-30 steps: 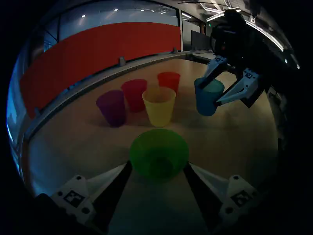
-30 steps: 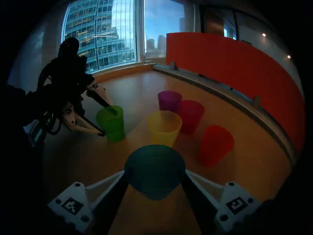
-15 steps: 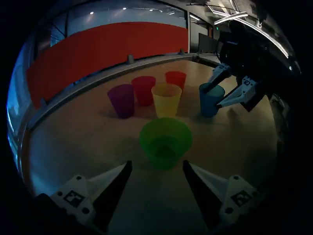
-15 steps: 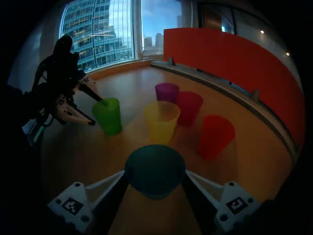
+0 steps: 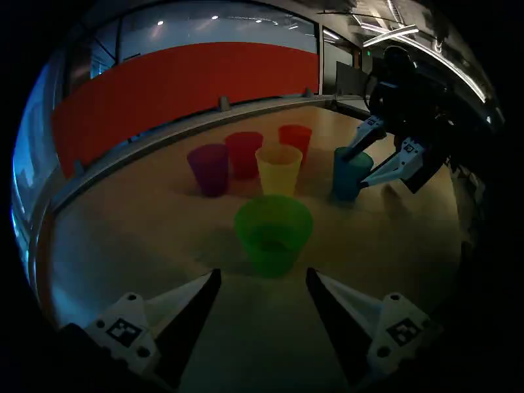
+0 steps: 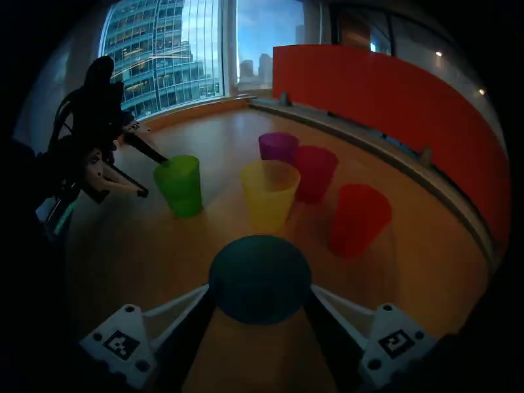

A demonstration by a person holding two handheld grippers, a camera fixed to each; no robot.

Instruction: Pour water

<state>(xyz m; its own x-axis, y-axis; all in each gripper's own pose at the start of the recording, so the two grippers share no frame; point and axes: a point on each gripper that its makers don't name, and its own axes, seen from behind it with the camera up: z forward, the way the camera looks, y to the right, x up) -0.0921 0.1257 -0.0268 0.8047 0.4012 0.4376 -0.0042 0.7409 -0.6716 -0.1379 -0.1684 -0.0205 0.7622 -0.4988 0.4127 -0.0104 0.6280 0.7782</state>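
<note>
Wooden worktop (image 5: 131,223) runs under everything, dim and warm-toned, with a raised rail along its far edge.

On it, the teal cup (image 6: 260,280) sits clamped between the jaws of the right gripper (image 6: 260,288), both fingers pressing its sides. From the left gripper view the same teal cup (image 5: 347,173) is upright in that right gripper (image 5: 359,171). Its base is at or just above the wood, and I cannot tell which. Whether it holds water cannot be made out.

The green cup (image 5: 273,234) stands upright on the worktop ahead of the left gripper (image 5: 261,272), whose jaws are spread wide and clear of it. In the right gripper view the green cup (image 6: 178,185) has the left gripper (image 6: 154,175) just beside it, jaws apart.

Between the two, closer to the railed edge, four more cups stand upright in a cluster. The yellow cup (image 5: 278,169) is in front. The purple cup (image 5: 209,169), magenta cup (image 5: 243,154) and red cup (image 5: 295,141) are in a row behind it.

Beyond the rail rises a red partition (image 5: 190,78). Past another edge of the worktop, windows (image 6: 170,52) look out on high-rise buildings.
</note>
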